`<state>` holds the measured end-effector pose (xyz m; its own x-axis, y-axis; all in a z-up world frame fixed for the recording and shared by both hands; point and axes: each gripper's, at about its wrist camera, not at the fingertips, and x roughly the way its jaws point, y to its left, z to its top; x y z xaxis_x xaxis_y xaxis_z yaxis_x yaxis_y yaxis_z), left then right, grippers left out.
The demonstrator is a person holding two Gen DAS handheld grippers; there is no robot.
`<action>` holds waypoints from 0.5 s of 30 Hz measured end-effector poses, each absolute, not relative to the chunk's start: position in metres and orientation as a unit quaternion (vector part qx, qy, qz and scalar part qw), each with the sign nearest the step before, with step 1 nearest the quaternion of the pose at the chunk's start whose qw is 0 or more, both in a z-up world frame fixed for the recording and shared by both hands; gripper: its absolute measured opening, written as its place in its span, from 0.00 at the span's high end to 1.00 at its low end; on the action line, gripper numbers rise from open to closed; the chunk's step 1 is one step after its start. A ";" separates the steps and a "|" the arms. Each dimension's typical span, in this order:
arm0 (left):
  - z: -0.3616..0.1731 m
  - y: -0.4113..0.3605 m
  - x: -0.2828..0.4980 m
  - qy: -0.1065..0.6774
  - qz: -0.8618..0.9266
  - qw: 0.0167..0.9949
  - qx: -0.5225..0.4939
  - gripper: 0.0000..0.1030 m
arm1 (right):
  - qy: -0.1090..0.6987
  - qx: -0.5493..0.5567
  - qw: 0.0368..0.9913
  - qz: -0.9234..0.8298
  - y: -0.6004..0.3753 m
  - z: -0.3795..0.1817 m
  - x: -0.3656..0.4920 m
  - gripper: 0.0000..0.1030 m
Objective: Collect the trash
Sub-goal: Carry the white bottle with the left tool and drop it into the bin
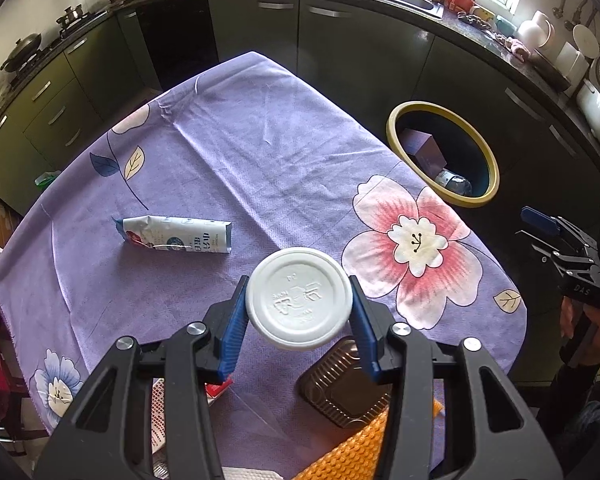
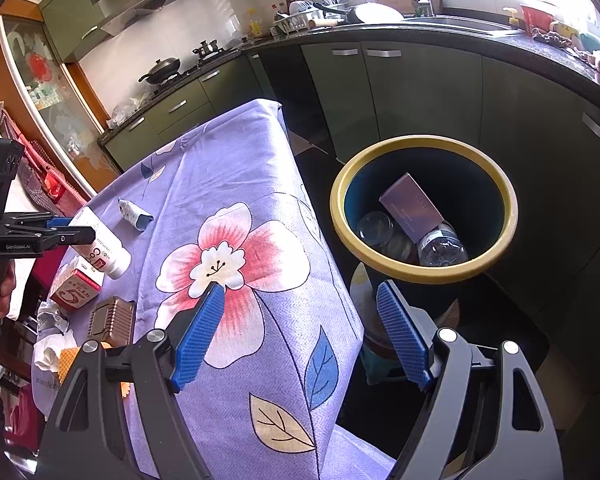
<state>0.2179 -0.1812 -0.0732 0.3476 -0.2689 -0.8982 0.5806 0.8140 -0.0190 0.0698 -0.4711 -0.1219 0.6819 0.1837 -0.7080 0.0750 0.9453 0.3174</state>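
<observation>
With the left tool (image 1: pixel 299 312) clamped on the white pill bottle (image 1: pixel 299 298) above the worktop (image 1: pixel 236 148) at lower centre, transfer is under way; next, carry to the bin (image 2: pixel 423 208), right tool (image 2: pixel 300 336) released.

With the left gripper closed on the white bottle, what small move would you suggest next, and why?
Probably carry the white bottle, gripped in the left gripper, rightward toward the yellow-rimmed bin beside the table; it already holds trash, and the right gripper is open and empty.
</observation>
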 end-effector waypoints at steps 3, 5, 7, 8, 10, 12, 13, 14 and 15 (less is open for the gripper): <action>-0.072 -0.186 0.218 0.505 -0.268 0.805 0.156 0.56 | 0.397 0.163 0.903 0.031 -0.471 -0.122 0.069 0.25; -0.070 -0.190 0.218 0.504 -0.272 0.804 0.157 0.56 | 0.395 0.164 0.903 0.031 -0.473 -0.121 0.069 0.25; -0.067 -0.196 0.218 0.502 -0.277 0.804 0.160 0.56 | 0.393 0.165 0.904 0.030 -0.475 -0.120 0.067 0.25; -0.065 -0.200 0.217 0.501 -0.281 0.802 0.161 0.56 | 0.392 0.166 0.905 0.029 -0.476 -0.119 0.066 0.25; -0.060 -0.209 0.217 0.499 -0.290 0.800 0.164 0.56 | 0.387 0.168 0.906 0.026 -0.481 -0.117 0.063 0.25; -0.054 -0.223 0.217 0.496 -0.302 0.796 0.169 0.56 | 0.382 0.172 0.908 0.021 -0.488 -0.115 0.060 0.25; -0.051 -0.232 0.217 0.494 -0.309 0.795 0.172 0.56 | 0.379 0.174 0.909 0.017 -0.492 -0.115 0.058 0.25; -0.048 -0.243 0.217 0.491 -0.318 0.792 0.176 0.56 | 0.376 0.176 0.909 0.013 -0.497 -0.114 0.056 0.25; -0.045 -0.255 0.217 0.488 -0.327 0.789 0.180 0.56 | 0.374 0.180 0.910 0.009 -0.502 -0.114 0.054 0.25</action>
